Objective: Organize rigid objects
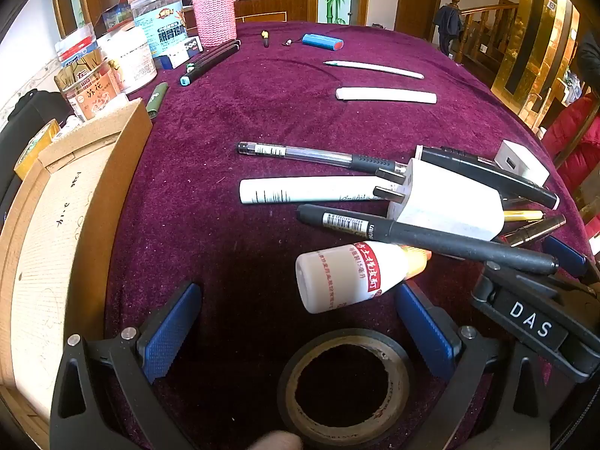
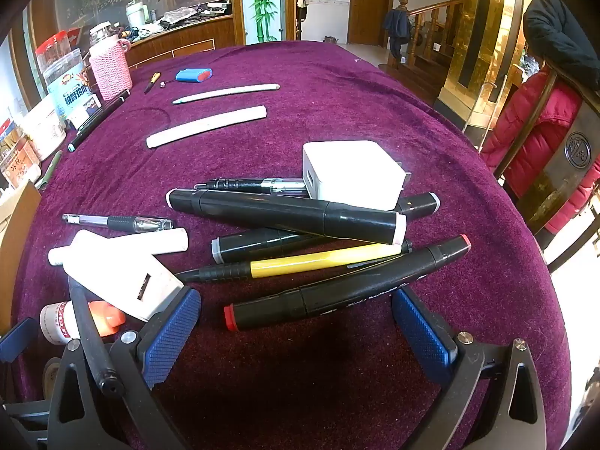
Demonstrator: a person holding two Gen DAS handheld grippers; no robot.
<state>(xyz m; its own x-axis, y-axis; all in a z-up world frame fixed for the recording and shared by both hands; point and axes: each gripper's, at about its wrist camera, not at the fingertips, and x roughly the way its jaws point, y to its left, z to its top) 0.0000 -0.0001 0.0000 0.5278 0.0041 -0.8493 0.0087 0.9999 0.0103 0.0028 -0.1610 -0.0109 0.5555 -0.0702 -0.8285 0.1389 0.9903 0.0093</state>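
Observation:
A pile of rigid items lies on the purple cloth. My left gripper (image 1: 300, 322) is open and empty over a black tape roll (image 1: 345, 386). A small white bottle (image 1: 345, 277), a white plug charger (image 1: 446, 202), a black pen (image 1: 423, 236), a white tube (image 1: 311, 189) and a clear gel pen (image 1: 318, 155) lie just ahead of it. My right gripper (image 2: 296, 326) is open and empty. A red-capped black marker (image 2: 348, 283) lies between its fingertips. Beyond are a yellow pen (image 2: 318, 260), more black markers (image 2: 285, 213) and a white cube charger (image 2: 352, 174).
A cardboard box (image 1: 75, 225) stands at the left. Jars and a pink knitted bottle (image 1: 215, 15) line the far left edge. Two white sticks (image 1: 386, 94), a blue battery (image 1: 322, 42) and black markers (image 1: 210, 62) lie farther back. The table edge curves at the right.

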